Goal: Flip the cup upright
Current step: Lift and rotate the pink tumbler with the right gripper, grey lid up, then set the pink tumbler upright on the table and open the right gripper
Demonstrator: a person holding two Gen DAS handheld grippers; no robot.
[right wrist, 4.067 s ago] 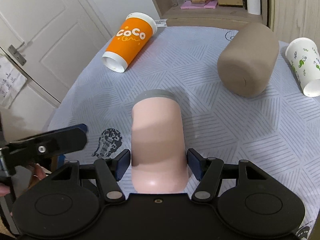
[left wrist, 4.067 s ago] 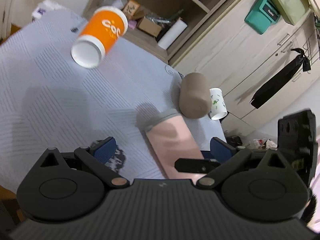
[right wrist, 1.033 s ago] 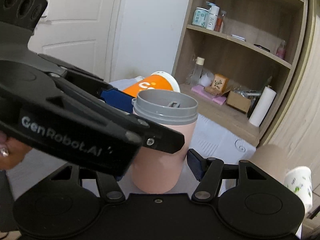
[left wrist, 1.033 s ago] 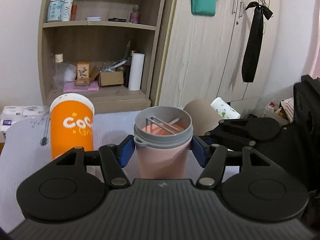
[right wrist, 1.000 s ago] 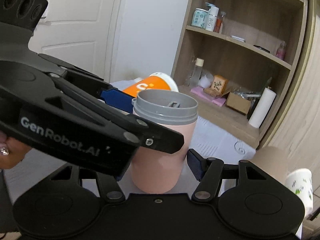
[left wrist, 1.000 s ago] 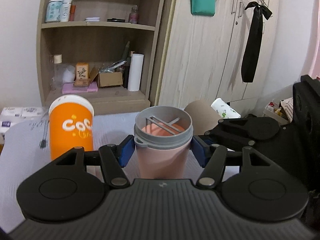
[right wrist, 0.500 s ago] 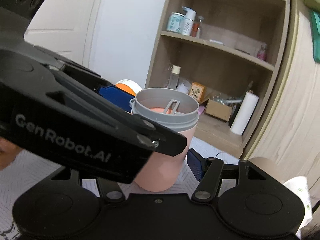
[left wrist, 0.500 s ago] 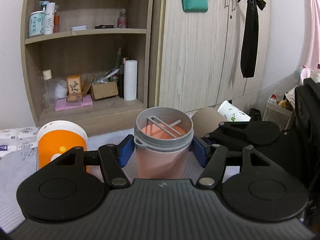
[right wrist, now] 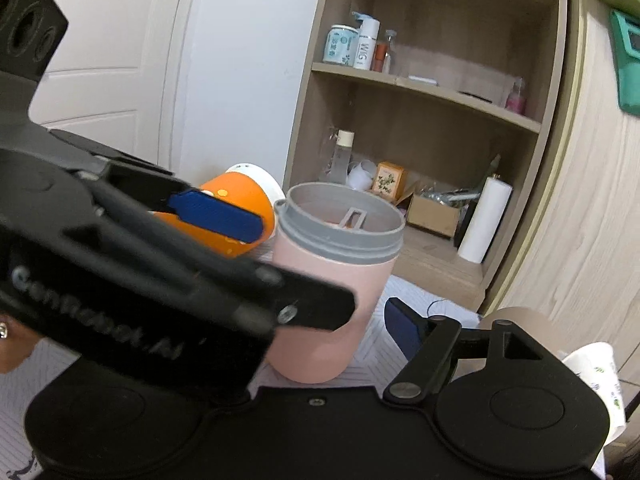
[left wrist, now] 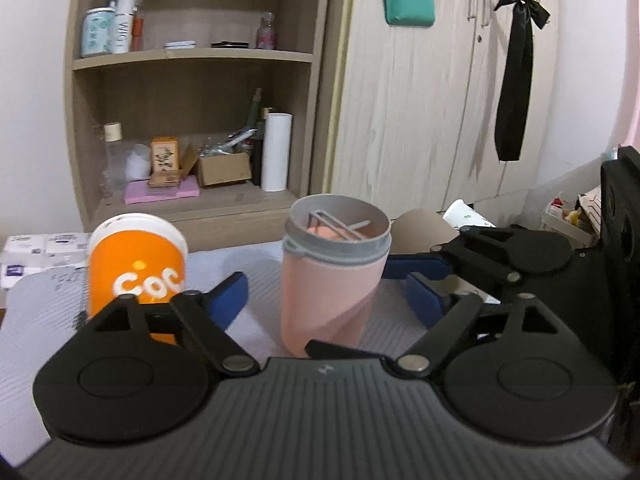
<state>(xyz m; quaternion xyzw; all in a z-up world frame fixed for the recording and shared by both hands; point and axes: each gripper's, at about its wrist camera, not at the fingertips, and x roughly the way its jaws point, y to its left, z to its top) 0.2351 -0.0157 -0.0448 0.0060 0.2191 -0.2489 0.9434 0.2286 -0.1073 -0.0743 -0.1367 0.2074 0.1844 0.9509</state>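
Both my grippers have just let go: left gripper (left wrist: 328, 300) and right gripper (right wrist: 340, 312) spread wide around the pink cup (left wrist: 334, 276), upright mid-frame on the surface (left wrist: 32, 312). Flip looks done.

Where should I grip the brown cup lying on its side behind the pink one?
Grip the brown cup across its round mid-body, coming down from above with jaws straddling its sides. It appears to lie sideways, so the barrel is the graspable span. Its rim is hidden here.

Black tool (left wrist: 326, 300), blue pads (left wrist: 228, 298), silver rivets
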